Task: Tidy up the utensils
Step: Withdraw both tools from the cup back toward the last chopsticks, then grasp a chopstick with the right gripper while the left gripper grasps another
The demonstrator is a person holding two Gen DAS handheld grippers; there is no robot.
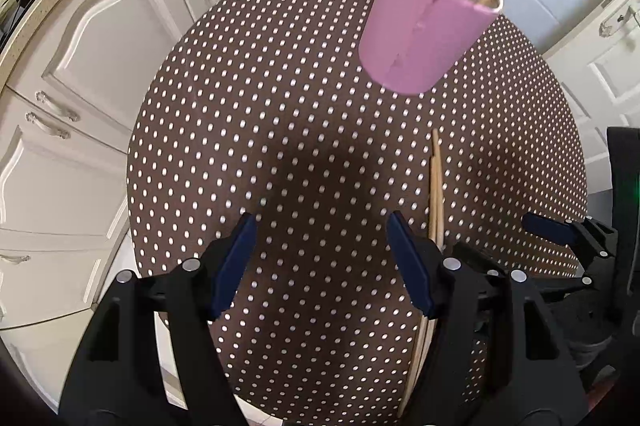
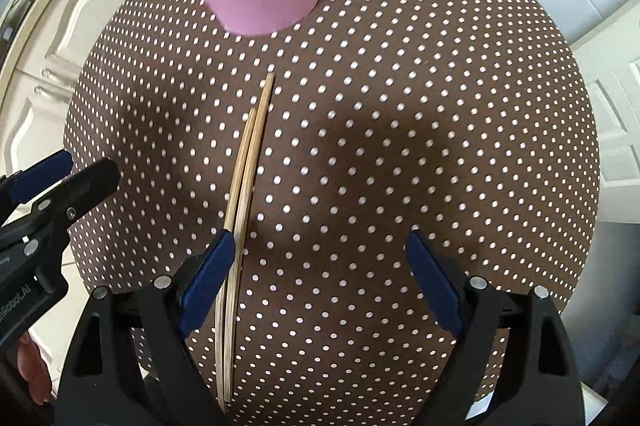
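Both black claws [image 1: 320, 222] [image 2: 320, 242] gape over slim wooden chopsticks [image 2: 244, 182] on dotted cloth [image 2: 400, 146]

Left gripper [image 1: 322, 258]: black plastic frame, angular struts, triangular cut-outs.
Left pads [image 1: 236, 266]: flat dark-blue strips lining both fingers.
Right gripper [image 2: 316, 282]: same black frame, same blue pads [image 2: 434, 286].
Fasteners: round silver pivot pins at finger joints; one small screw.
Marking: white lettering on the left gripper's body, partly readable.
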